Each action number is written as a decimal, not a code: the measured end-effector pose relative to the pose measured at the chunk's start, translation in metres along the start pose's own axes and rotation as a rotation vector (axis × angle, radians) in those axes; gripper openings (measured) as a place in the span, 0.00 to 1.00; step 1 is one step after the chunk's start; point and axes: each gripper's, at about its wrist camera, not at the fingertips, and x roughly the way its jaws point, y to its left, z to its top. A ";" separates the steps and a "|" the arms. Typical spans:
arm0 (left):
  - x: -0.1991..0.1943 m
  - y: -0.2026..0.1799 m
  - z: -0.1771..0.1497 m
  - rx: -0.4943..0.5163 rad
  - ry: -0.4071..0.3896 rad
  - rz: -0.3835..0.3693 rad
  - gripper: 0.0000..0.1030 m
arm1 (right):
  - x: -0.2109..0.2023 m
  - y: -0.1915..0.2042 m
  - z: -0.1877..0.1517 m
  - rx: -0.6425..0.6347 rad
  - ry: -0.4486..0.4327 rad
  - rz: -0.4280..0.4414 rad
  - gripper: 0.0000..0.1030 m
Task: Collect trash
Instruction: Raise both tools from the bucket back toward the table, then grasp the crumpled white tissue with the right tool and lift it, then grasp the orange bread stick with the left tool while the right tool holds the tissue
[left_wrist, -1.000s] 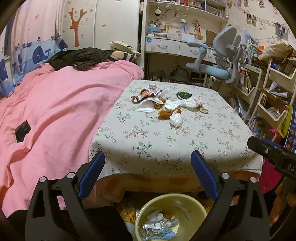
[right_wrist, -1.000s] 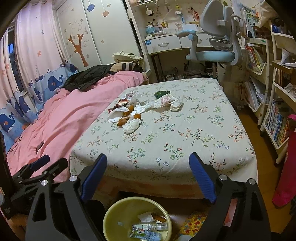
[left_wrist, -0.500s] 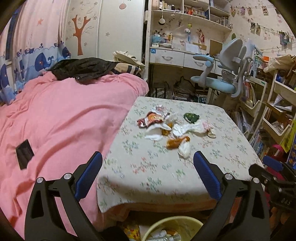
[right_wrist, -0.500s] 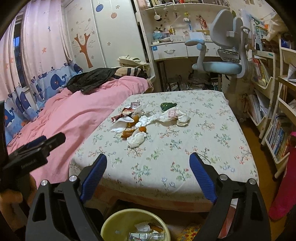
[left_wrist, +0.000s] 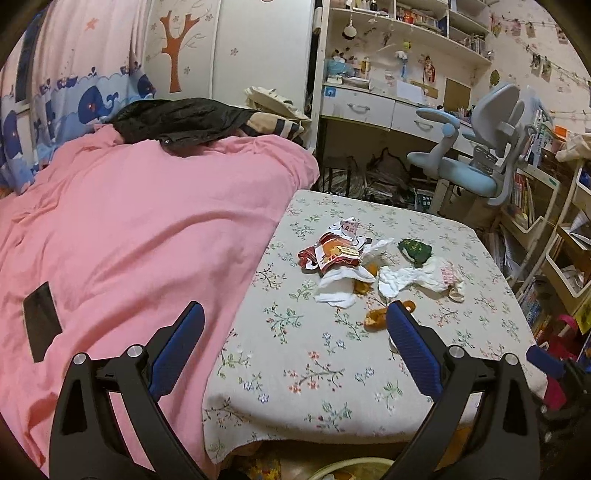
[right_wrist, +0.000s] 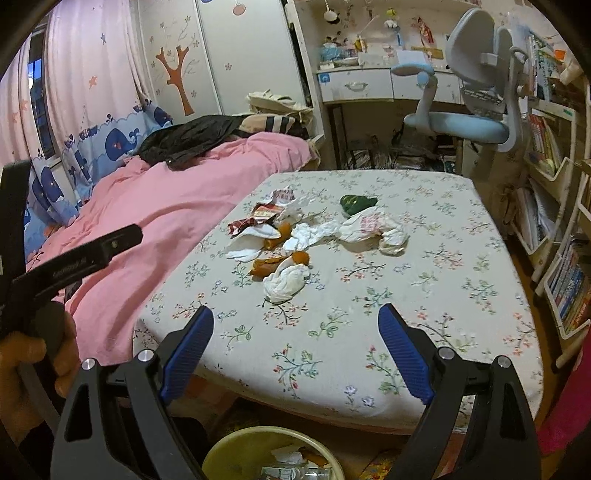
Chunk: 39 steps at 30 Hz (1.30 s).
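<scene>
A heap of trash lies mid-table on the floral cloth (left_wrist: 325, 373): a red snack wrapper (left_wrist: 334, 254), white tissues (left_wrist: 340, 286), a green wrapper (left_wrist: 415, 251), orange peel (left_wrist: 375, 317) and a crumpled white bag (left_wrist: 424, 277). My left gripper (left_wrist: 295, 310) hangs open and empty over the table's near left corner. My right gripper (right_wrist: 295, 312) is open and empty above the near edge, short of a tissue wad (right_wrist: 286, 282) and the peel (right_wrist: 273, 264). A yellow bin (right_wrist: 273, 454) holding some trash sits on the floor below the right gripper.
A pink bed (left_wrist: 129, 240) with a black phone (left_wrist: 40, 321) borders the table on the left. A blue desk chair (right_wrist: 472, 122) and desk stand behind it, with bookshelves (right_wrist: 554, 229) along the right. A hand (right_wrist: 22, 362) holds the left gripper's handle.
Both grippers have risen and come forward over the table's near edge. The left one has also swung toward the bed. The bin has slid down, almost out of the left view.
</scene>
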 end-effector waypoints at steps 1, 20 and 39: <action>0.005 0.000 0.002 0.000 0.006 0.003 0.92 | 0.002 0.002 0.001 -0.005 0.004 0.001 0.85; 0.041 0.007 0.012 -0.055 0.074 -0.011 0.92 | 0.097 0.020 0.019 -0.029 0.155 0.001 0.64; 0.097 -0.068 0.000 0.273 0.230 -0.167 0.92 | 0.104 -0.021 0.024 -0.077 0.310 -0.045 0.23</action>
